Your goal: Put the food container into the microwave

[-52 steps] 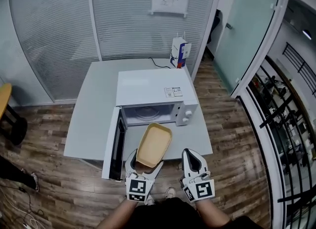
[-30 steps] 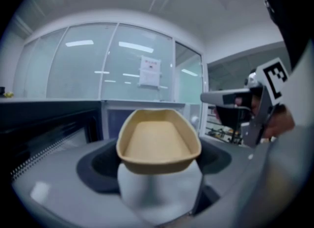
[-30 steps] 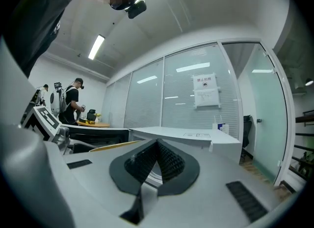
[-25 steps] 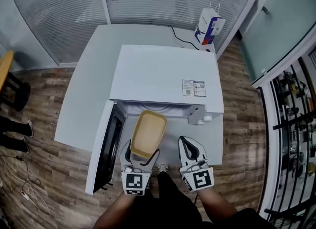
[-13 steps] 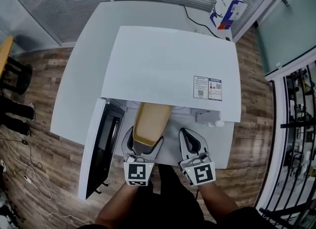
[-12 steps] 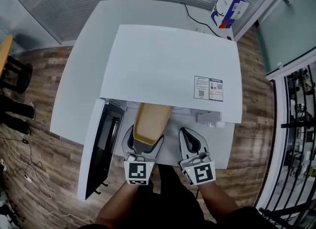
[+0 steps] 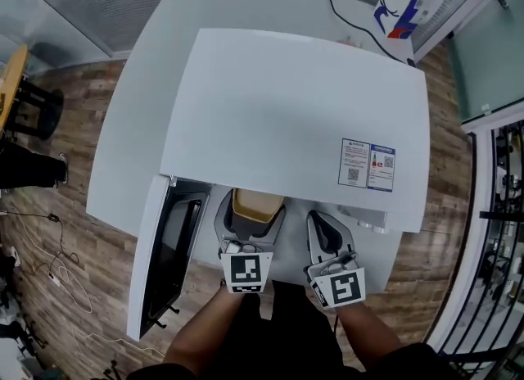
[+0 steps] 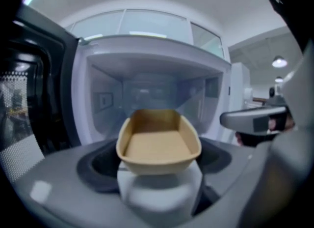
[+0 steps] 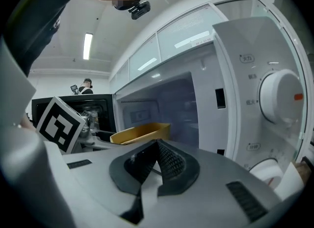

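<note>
A tan, empty food container (image 7: 255, 205) (image 8: 158, 141) is held level by its near end in my left gripper (image 7: 248, 227) (image 8: 159, 165), which is shut on it. Its far end reaches into the open white microwave (image 7: 295, 116), whose cavity (image 8: 152, 94) fills the left gripper view. My right gripper (image 7: 326, 235) (image 9: 154, 160) hovers to the right in front of the microwave's control panel with its dial (image 9: 282, 97); its jaws are shut with nothing between them. The right gripper view also catches the container (image 9: 140, 132).
The microwave door (image 7: 164, 264) (image 8: 29, 89) stands open at the left, beyond the table edge. The microwave sits on a white table (image 7: 139, 108). A paper bag (image 7: 407, 0) stands at the table's far right corner. Wooden floor surrounds the table.
My left gripper has carried the container forward, so most of it is now under the microwave's top. The head view has moved closer over the microwave.
</note>
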A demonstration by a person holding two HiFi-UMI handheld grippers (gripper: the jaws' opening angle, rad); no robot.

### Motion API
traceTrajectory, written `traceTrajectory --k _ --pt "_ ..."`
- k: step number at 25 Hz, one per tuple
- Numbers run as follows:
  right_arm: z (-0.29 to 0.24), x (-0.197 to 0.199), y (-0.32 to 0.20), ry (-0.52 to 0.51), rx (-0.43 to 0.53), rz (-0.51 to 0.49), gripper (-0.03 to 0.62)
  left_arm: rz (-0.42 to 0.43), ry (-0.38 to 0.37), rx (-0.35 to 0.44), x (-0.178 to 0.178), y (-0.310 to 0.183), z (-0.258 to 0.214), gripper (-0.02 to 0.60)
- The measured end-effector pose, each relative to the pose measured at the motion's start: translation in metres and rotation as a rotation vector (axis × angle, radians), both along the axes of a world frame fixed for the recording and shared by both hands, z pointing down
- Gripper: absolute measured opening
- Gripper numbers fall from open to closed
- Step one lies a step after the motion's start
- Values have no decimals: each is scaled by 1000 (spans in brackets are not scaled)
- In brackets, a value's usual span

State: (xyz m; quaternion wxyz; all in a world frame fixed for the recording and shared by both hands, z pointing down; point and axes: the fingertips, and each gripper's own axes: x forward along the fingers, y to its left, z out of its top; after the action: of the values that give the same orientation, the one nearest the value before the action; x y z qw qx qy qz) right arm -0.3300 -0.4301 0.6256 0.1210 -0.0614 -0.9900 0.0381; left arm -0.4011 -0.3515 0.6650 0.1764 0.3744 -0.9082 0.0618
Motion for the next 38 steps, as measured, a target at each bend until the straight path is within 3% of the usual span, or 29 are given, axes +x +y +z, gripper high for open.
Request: traceTrajectory --k 23,26,33,34,37,38 --pt "-7 3 7 -26 -27 -32 -2 -101 -1 -65 -55 -46 14 480" --pt "-16 2 8 -42 -24 -32 -2 -113 19 -74 -52 -44 17 519" --pt "-46 17 10 -82 34 -10 -2 -108 -3 -11 -10 -11 -20 515" --pt "-52 20 13 -90 47 -5 -2 -101 -10 9 -1 -5 -29 490" --pt "-70 27 26 -121 82 3 -2 -96 -40 56 24 16 -61 294" --pt "-78 29 31 -132 88 5 -2 -99 -50 62 31 23 -69 188"
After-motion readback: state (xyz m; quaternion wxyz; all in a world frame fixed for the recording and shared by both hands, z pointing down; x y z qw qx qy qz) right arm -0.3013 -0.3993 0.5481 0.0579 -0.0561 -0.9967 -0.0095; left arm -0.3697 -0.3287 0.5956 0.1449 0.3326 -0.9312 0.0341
